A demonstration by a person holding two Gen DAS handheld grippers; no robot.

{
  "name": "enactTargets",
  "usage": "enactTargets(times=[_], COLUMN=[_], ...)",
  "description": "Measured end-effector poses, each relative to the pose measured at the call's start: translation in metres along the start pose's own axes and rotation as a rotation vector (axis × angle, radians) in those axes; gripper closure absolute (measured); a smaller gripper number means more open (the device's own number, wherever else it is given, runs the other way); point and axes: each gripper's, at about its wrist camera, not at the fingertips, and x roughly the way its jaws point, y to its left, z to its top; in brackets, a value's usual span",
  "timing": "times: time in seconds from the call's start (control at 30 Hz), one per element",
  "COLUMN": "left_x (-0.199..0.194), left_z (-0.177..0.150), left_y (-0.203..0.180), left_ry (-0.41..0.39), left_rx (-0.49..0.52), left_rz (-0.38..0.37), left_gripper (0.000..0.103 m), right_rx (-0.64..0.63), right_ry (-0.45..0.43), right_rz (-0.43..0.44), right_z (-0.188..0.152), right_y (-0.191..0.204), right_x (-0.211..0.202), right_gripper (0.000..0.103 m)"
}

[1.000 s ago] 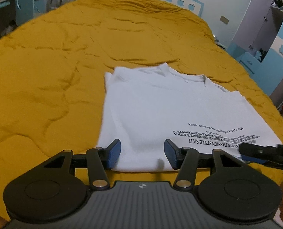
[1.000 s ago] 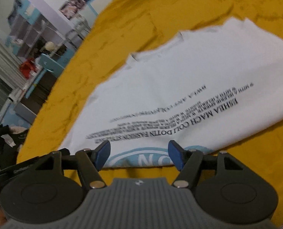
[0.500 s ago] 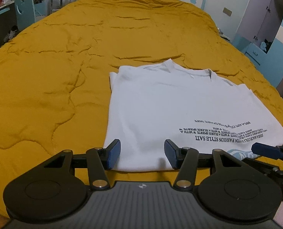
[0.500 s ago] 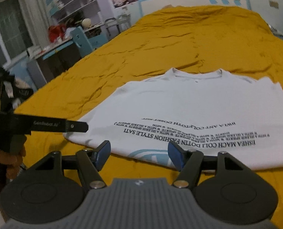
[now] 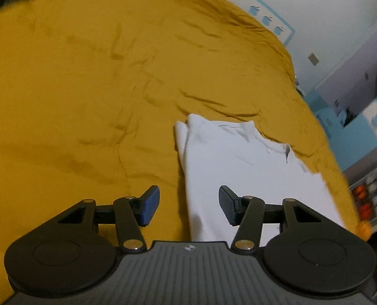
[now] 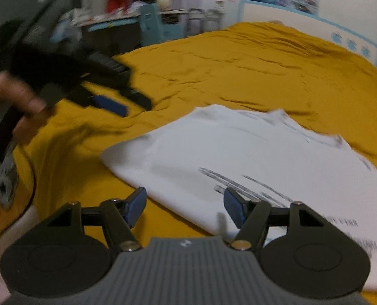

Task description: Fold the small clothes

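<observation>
So there's a white t-shirt lying flat on the bed's mustard-yellow bedspread, already partly folded, with its collar at the far end and lines of black print on the end closer to the cameras. The left gripper is spread wide with nothing in it, hanging over the shirt's left edge, one blue pad over bare bedspread and the other over white cloth. The right gripper has just been opening a bit more and is also wide and empty, over the shirt's near corner by the print. In the right wrist view you can see the left gripper off to the side, blurred, with a hand wrapped around its handle.
</observation>
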Motion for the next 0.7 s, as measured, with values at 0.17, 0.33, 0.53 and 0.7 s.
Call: enactTargets(times=[0.17, 0.33, 0.53, 0.7], left_x=[0.03, 0.056, 0.099, 0.124], left_z=[0.011, 0.024, 0.046, 0.069], left_y=[0.026, 0.037, 0.049, 0.05], left_ry=[0.073, 0.109, 0.204, 0.24], left_rx=[-0.111, -0.162, -0.225, -0.262], left_rz=[-0.035, -0.122, -0.19, -0.225], left_gripper=[0.043, 0.043, 0.043, 0.042], right_rx=[-0.219, -0.361, -0.422, -0.405], right_ry=[-0.004, -0.03, -0.038, -0.047], right_rz=[-0.062, -0.136, -0.162, -0.154], right_z=[0.0, 0.006, 0.025, 0.033], right_y=[0.04, 0.065, 0.079, 0.075], right_x=[0.024, 0.044, 0.067, 0.077], right_gripper=[0.037, 0.035, 0.034, 0.027])
